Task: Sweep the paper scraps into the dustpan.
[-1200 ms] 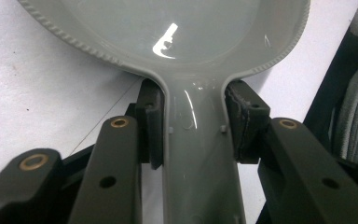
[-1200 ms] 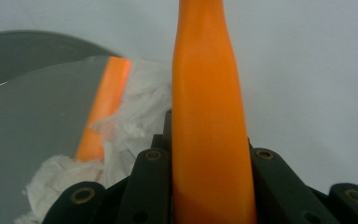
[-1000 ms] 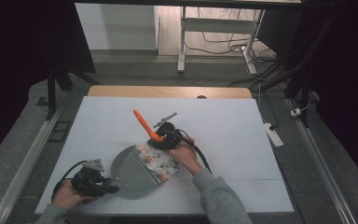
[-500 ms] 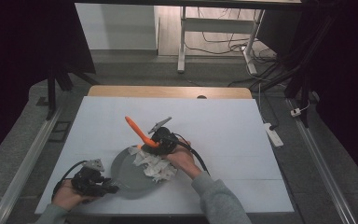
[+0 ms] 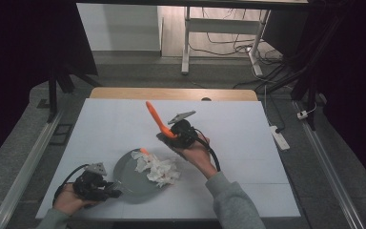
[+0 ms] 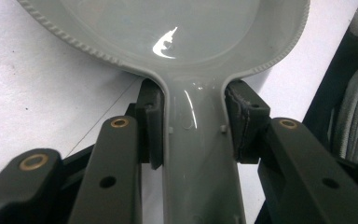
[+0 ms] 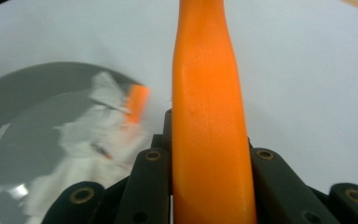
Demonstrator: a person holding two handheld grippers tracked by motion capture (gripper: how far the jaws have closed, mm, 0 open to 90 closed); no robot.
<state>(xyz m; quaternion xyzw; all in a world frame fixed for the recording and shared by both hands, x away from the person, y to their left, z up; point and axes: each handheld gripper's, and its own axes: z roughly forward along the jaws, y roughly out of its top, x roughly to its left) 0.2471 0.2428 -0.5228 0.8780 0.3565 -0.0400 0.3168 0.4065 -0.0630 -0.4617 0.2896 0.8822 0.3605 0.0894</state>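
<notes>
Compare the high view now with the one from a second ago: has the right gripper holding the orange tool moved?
Yes. The right gripper with the orange tool has moved away from the grey pan, toward the table's far wooden edge.

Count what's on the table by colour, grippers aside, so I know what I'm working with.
Grey: 1, the pan, its handle clamped in the left gripper.
Orange: 2, the tool in the right gripper and a small piece in the pan.
White: 1, a crumpled tissue pile.
Total: 4
</notes>
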